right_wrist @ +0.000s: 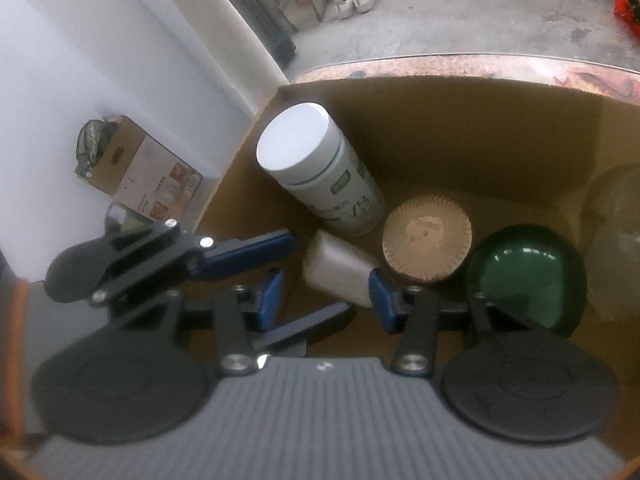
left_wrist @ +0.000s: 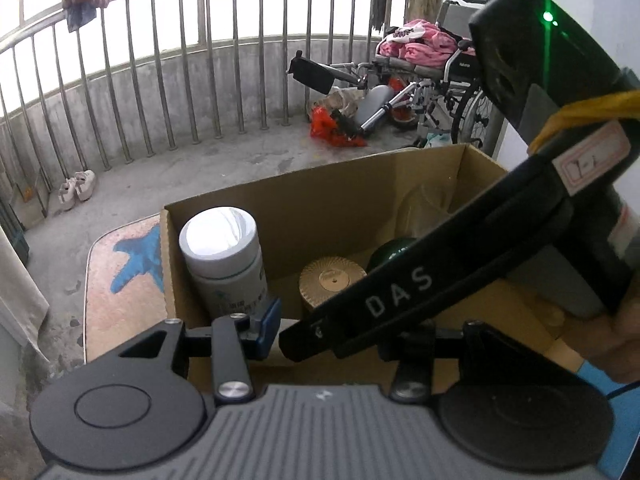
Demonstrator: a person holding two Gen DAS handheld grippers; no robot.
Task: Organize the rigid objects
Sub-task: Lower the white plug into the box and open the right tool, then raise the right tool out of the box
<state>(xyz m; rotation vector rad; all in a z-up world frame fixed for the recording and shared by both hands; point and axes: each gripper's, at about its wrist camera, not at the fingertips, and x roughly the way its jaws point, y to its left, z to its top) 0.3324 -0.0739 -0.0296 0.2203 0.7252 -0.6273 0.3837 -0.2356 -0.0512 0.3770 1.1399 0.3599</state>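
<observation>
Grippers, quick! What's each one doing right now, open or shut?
Left gripper: open, holding nothing.
Right gripper: open, a white object between its fingers inside the cardboard box.

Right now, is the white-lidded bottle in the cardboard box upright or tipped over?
Upright. The white-lidded bottle stands in the cardboard box corner with its lid facing up, beside the gold ribbed jar.

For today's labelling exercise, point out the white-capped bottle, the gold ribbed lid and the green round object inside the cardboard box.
white-capped bottle (right_wrist: 294,142), right wrist view, on its flat white cap.
gold ribbed lid (right_wrist: 426,236), right wrist view, on the centre disc.
green round object (right_wrist: 526,276), right wrist view, on its glossy top.
</observation>
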